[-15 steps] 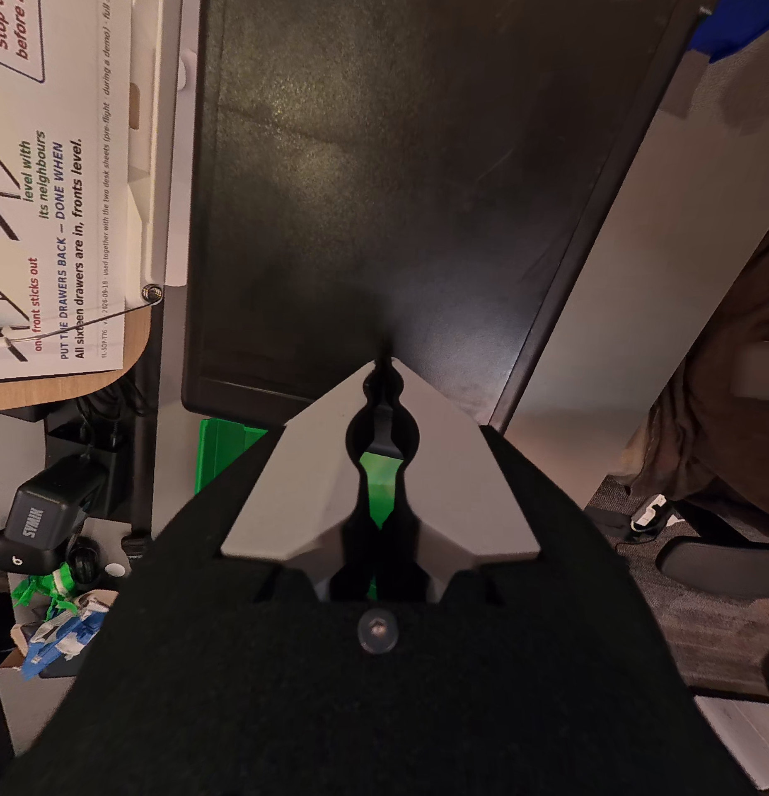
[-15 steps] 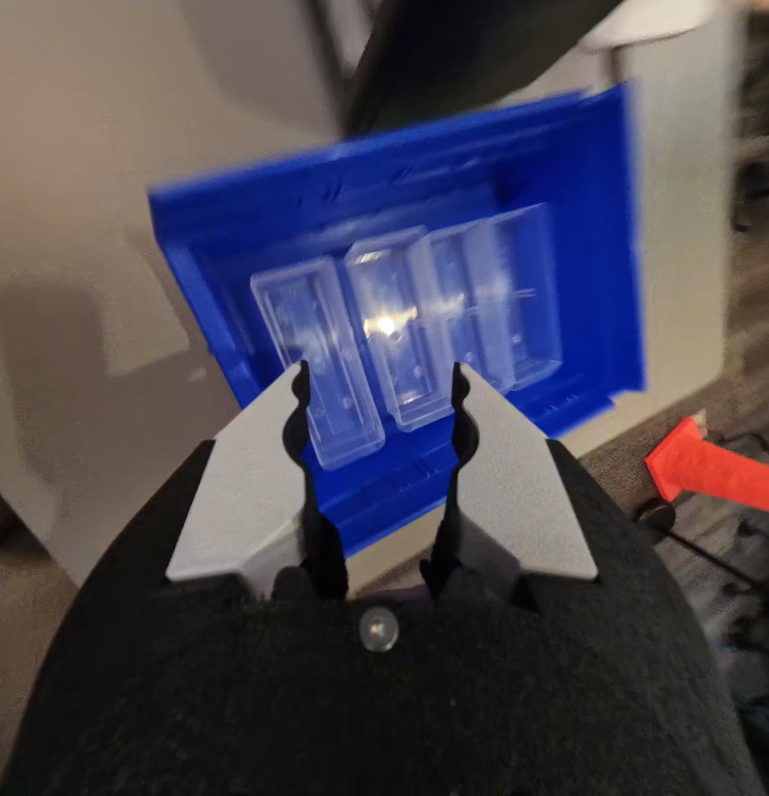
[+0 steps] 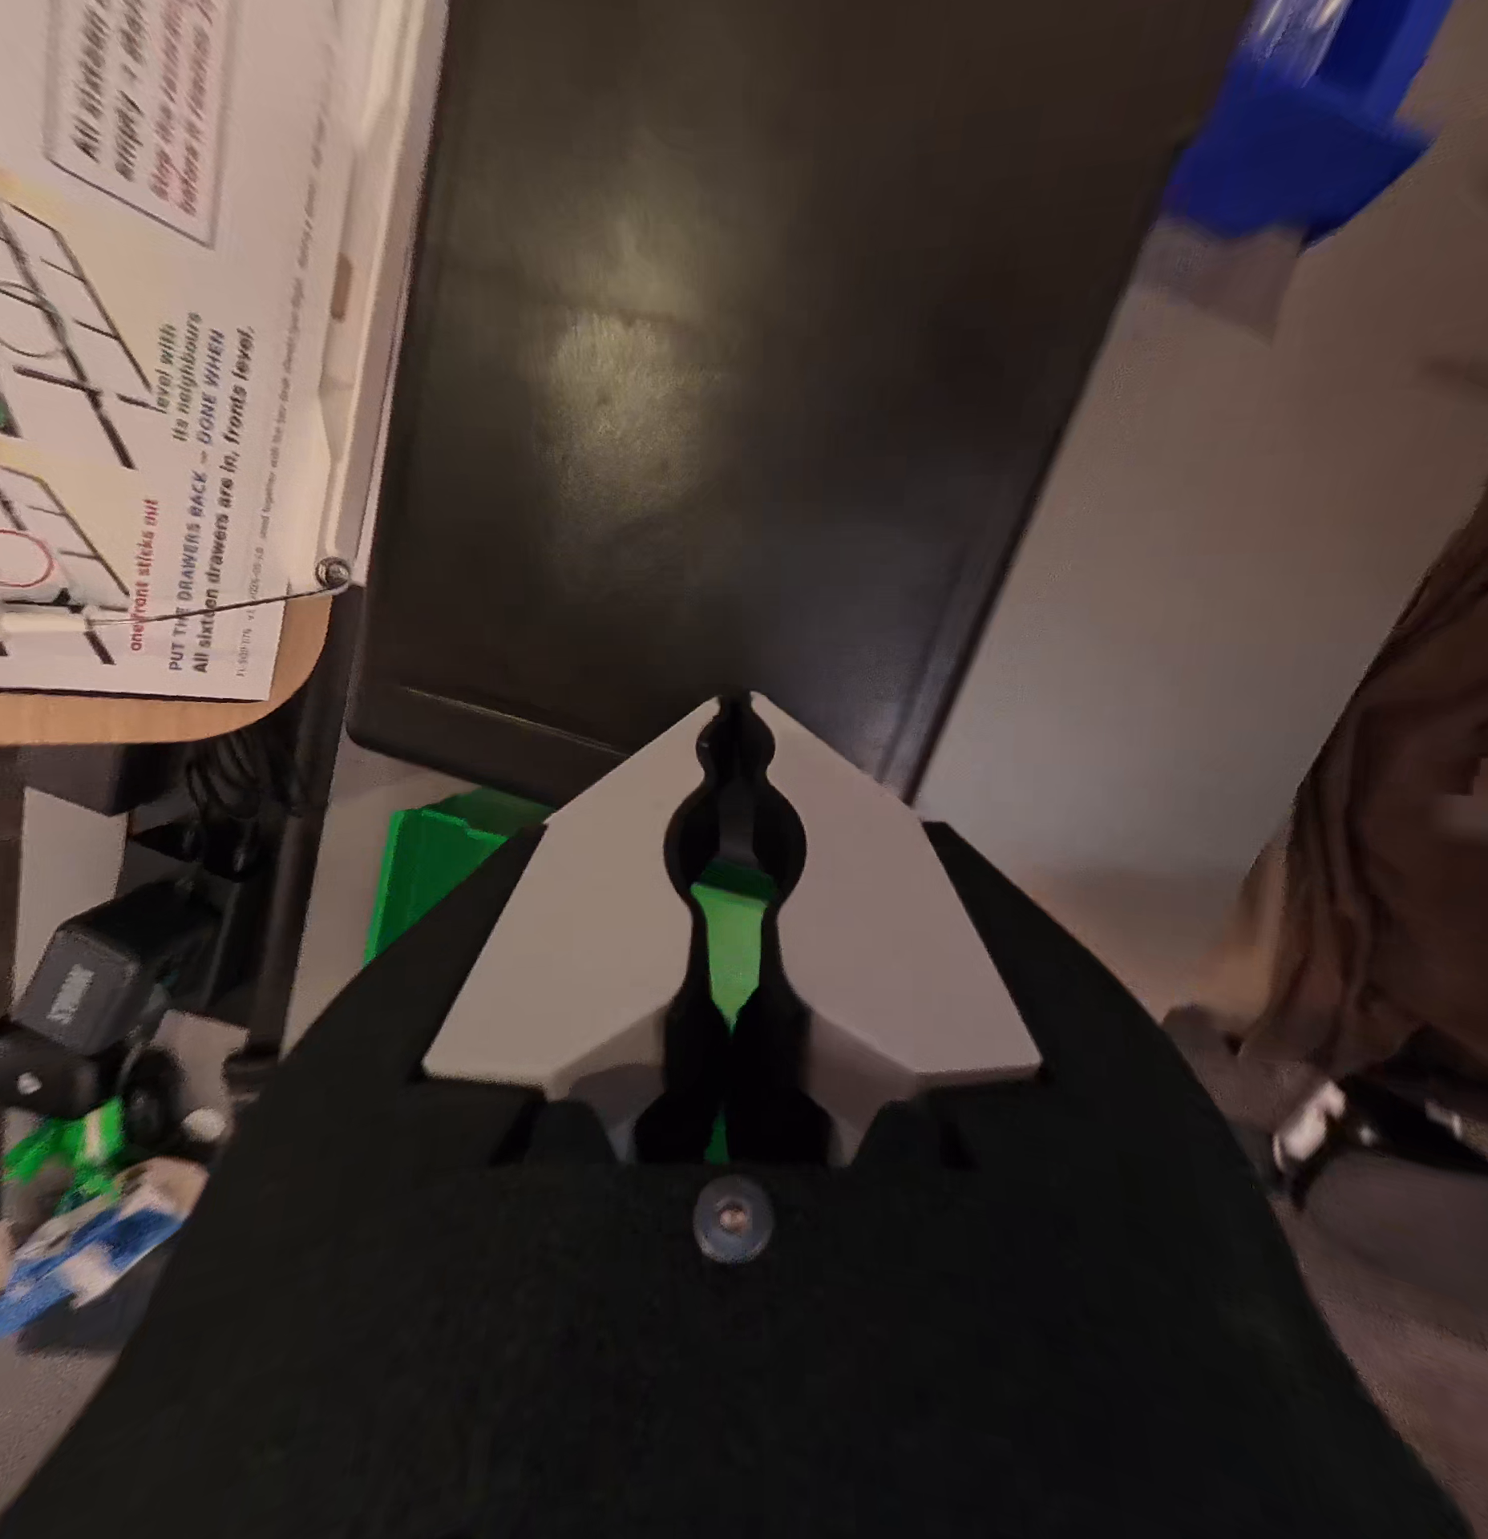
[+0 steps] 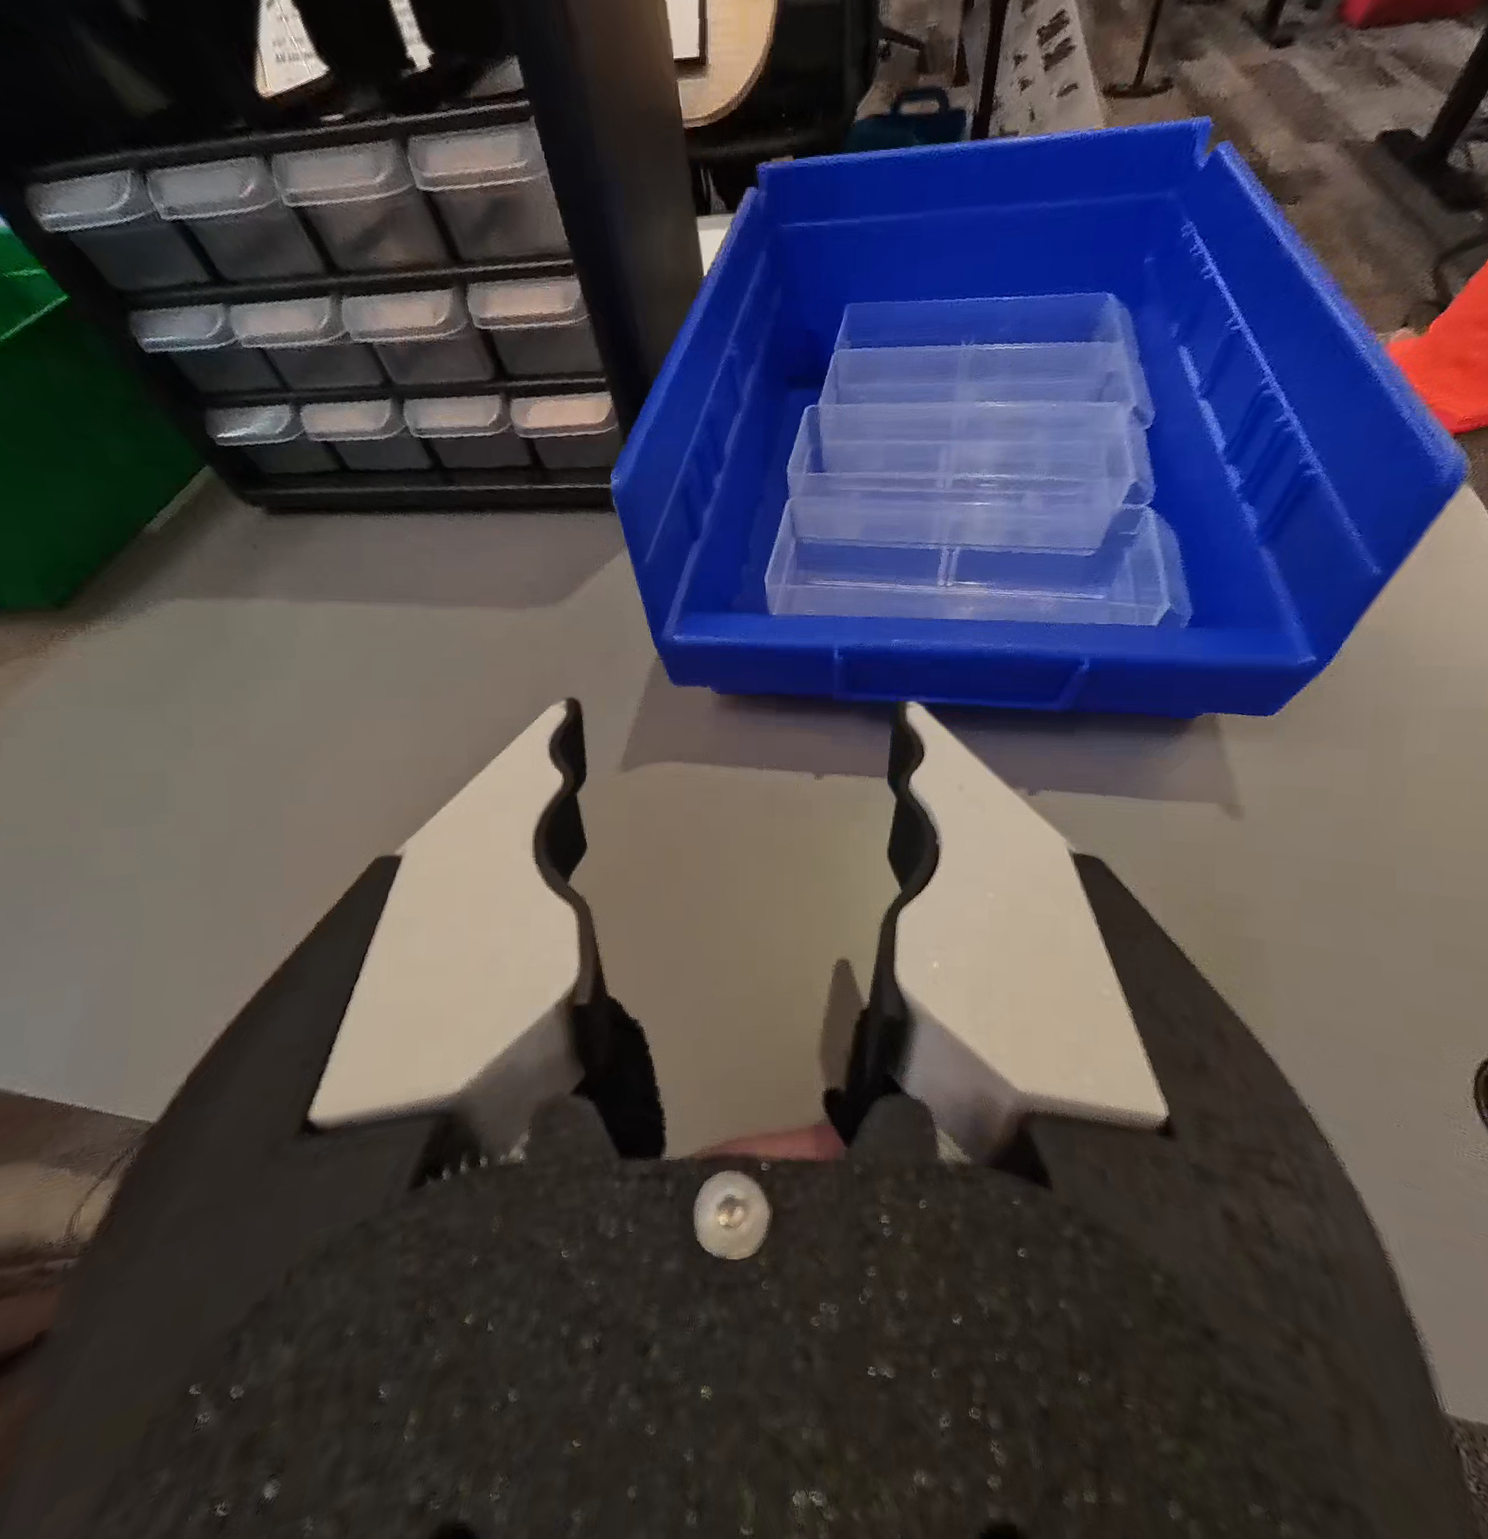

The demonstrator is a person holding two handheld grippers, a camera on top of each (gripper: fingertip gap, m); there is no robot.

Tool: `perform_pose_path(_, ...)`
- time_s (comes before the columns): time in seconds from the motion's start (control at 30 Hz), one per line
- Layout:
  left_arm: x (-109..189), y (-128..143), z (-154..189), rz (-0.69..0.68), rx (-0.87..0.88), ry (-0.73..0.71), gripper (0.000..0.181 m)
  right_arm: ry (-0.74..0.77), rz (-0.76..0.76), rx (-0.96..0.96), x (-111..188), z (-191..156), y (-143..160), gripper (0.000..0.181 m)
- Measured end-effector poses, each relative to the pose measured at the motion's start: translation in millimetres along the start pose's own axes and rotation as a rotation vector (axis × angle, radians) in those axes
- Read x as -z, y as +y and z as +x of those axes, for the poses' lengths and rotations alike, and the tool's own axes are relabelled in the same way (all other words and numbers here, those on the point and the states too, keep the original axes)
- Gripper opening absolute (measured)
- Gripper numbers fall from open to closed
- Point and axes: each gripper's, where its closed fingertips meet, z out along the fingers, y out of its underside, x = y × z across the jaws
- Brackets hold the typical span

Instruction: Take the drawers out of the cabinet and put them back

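Observation:
A black cabinet [image 4: 391,387] with clear drawers in three visible rows stands at the back left of the grey table [image 4: 266,749]. Several clear drawers [image 4: 974,491] lie side by side in a blue bin [image 4: 957,666] to its right. My right gripper [image 4: 736,716] is open and empty, just above the table in front of the bin. My left gripper [image 3: 732,704] is shut on a thin black edge of the cabinet [image 3: 724,375], seen from above. The blue bin [image 3: 1307,141] shows blurred at that view's top right.
A green bin [image 4: 49,433] stands left of the cabinet and shows below the cabinet in the left wrist view [image 3: 441,866]. An orange cone [image 4: 1465,333] is at the right. A printed sheet on a board [image 3: 141,375] and floor clutter [image 3: 83,1166] lie left.
My right gripper has pulled back from close over the blue bin to a spot in front of it, still open. The left gripper stays shut on the cabinet and has shifted slightly.

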Motion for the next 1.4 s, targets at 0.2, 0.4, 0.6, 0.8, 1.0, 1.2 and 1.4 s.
perform_pose_path(0.2,60.2,43.6,66.9,0.506,0.178,-0.283,0.005,0.026,0.033,0.014,15.1,16.6,-1.9,0.071)
perform_pose_path(0.4,-23.0,188.9,191.2,0.713,0.695,-0.449,0.015,0.042,0.026,0.038,15.3,23.9,0.7,0.071)
perform_pose_path(0.6,-75.3,272.9,234.3,0.713,0.912,-0.628,0.028,0.053,0.018,0.048,13.8,24.5,0.0,0.07)
perform_pose_path(0.8,-66.7,286.1,224.2,0.697,0.874,-0.696,0.036,0.046,-0.005,0.037,28.7,21.1,7.9,0.07)
perform_pose_path(1.0,-67.6,291.6,250.1,0.681,0.875,-0.706,0.036,0.076,-0.005,0.09,46.1,28.8,16.3,0.069)
perform_pose_path(1.2,-63.9,296.4,265.8,0.687,0.893,-0.711,0.035,0.017,0.0,0.036,40.7,26.9,15.7,0.068)
perform_pose_path(1.4,-70.8,292.1,247.9,0.657,0.885,-0.73,0.035,0.013,-0.015,0.022,36.6,29.0,18.1,0.069)
